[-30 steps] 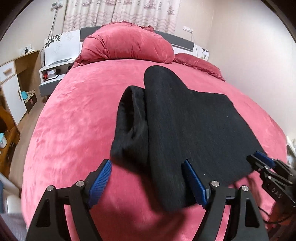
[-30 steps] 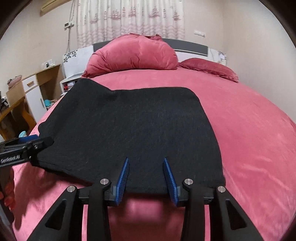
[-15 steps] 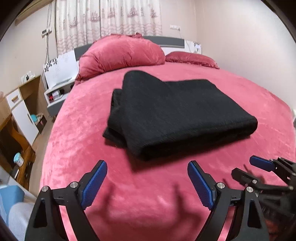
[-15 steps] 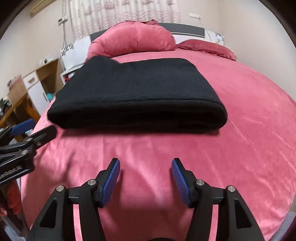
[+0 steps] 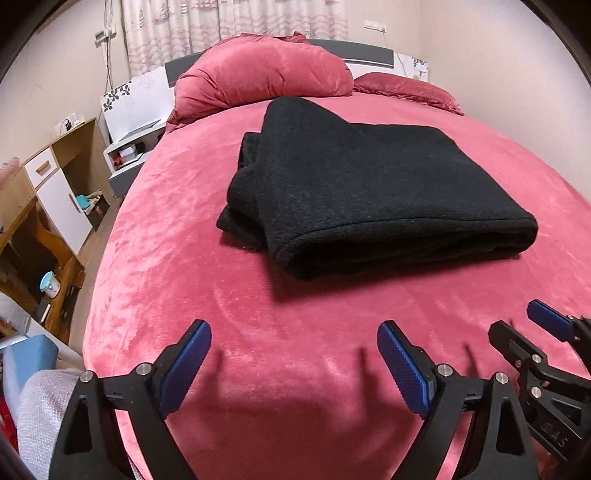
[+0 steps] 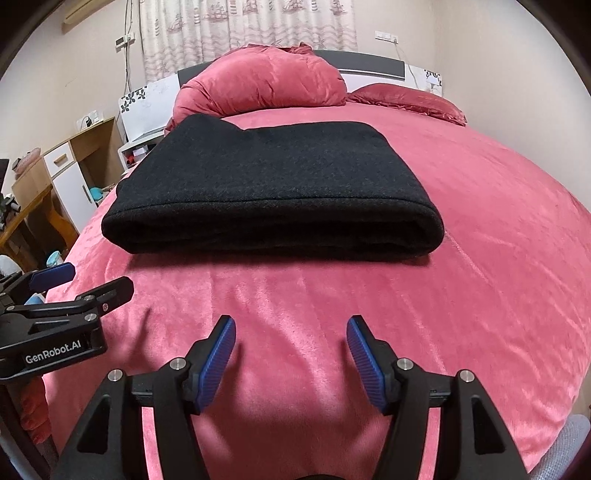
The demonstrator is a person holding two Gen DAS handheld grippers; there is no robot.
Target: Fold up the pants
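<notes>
Both grippers have drawn back from folded pants (image 6: pixel 273 192) on pink bed (image 6: pixel 498 258).

A home bedroom: a pink-covered bed (image 5: pixel 229 325) with pillows (image 5: pixel 266 70), curtains (image 5: pixel 229 22) and a bedside cabinet (image 5: pixel 129 147).

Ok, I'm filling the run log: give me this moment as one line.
black pants: folded, lying on pink bed | left gripper: jaws open, empty | right gripper: jaws open, empty, short of pants
</notes>
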